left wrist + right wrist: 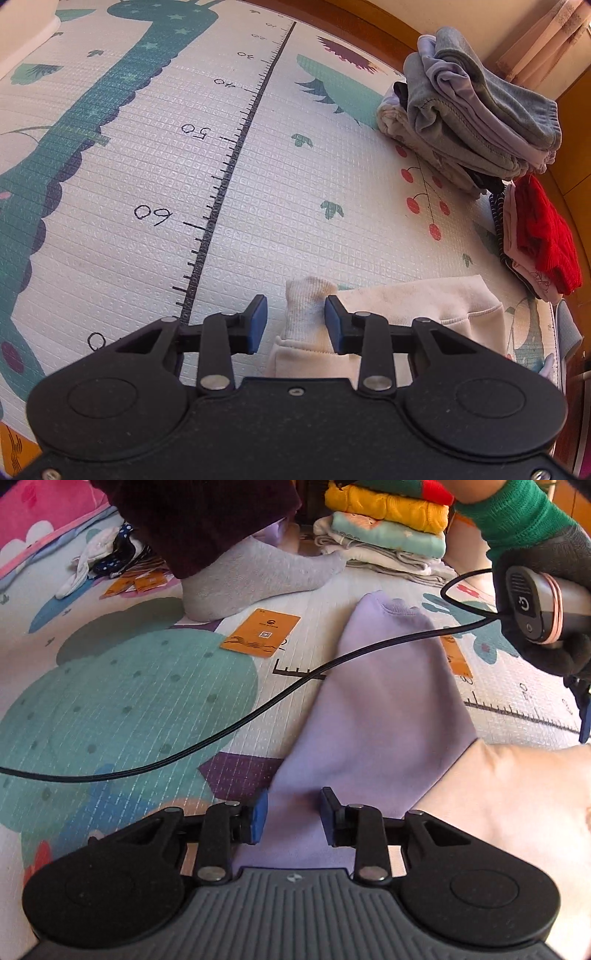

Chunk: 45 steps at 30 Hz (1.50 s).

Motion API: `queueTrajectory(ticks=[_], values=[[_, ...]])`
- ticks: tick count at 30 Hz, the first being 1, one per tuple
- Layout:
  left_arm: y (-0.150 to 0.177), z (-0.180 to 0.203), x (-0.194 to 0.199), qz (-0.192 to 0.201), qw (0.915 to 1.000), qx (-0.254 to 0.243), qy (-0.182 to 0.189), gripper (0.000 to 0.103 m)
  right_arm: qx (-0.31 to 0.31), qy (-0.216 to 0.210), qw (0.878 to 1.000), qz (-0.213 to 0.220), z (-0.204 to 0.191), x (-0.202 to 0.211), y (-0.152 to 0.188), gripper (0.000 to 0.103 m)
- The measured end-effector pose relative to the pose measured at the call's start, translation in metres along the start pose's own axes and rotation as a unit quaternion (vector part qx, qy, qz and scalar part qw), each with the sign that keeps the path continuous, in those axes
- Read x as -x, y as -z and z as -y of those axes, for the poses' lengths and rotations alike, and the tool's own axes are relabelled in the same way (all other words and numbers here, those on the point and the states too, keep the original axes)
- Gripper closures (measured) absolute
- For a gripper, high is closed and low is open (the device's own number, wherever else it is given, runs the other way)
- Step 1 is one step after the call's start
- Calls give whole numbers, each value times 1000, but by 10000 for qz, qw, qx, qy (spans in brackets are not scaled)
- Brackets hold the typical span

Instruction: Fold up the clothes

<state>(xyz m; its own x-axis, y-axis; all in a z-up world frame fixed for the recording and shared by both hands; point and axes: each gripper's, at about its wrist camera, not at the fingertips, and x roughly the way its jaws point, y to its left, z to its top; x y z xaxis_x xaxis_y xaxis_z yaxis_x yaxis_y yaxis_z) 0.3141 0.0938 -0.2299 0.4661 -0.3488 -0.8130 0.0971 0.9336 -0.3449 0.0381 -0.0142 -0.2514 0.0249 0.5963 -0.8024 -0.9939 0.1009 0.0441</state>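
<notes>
Both jaws gape — left gripper (295,317) straddling the cream garment's cuff (308,310), right gripper (293,814) over the lilac sleeve (373,709) — neither pinching cloth.

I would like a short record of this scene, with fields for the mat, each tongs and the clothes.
mat: printed play mat with ruler scale
left tongs: open, cream cuff between them
right tongs: open over purple sleeve
folded: grey pile, red pile at mat edge
other: orange card; black cable crossing the sleeve
</notes>
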Motion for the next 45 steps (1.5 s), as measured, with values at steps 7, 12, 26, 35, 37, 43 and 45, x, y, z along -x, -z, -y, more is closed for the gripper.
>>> queueTrajectory(ticks=[7, 12, 26, 35, 37, 43, 45], values=[[2, -26, -23, 206, 9997, 118, -81, 99, -498, -258, 9984, -105, 8, -7, -4, 66], [1, -30, -6, 503, 9981, 30, -360, 81, -520, -142, 9985, -110, 2, -10, -5, 65], [11, 53, -2, 497, 9950, -860, 91, 76, -887, 393, 9952, 105, 11, 48, 22, 64], [-19, 173, -54, 161, 9844, -1498, 906, 74, -2895, 2047, 9347, 240, 55, 146, 140, 63], [-25, 192, -68, -57, 9809, -1716, 910, 74, -3244, 2273, 9178, 256, 58, 155, 165, 64], [-38, 212, -110, -725, 9695, -2195, 818, 74, -3840, 2541, 8869, 359, 55, 160, 208, 64], [-42, 210, -121, -931, 9674, -2152, 955, 74, -3789, 2536, 8892, 375, 55, 159, 210, 63]])
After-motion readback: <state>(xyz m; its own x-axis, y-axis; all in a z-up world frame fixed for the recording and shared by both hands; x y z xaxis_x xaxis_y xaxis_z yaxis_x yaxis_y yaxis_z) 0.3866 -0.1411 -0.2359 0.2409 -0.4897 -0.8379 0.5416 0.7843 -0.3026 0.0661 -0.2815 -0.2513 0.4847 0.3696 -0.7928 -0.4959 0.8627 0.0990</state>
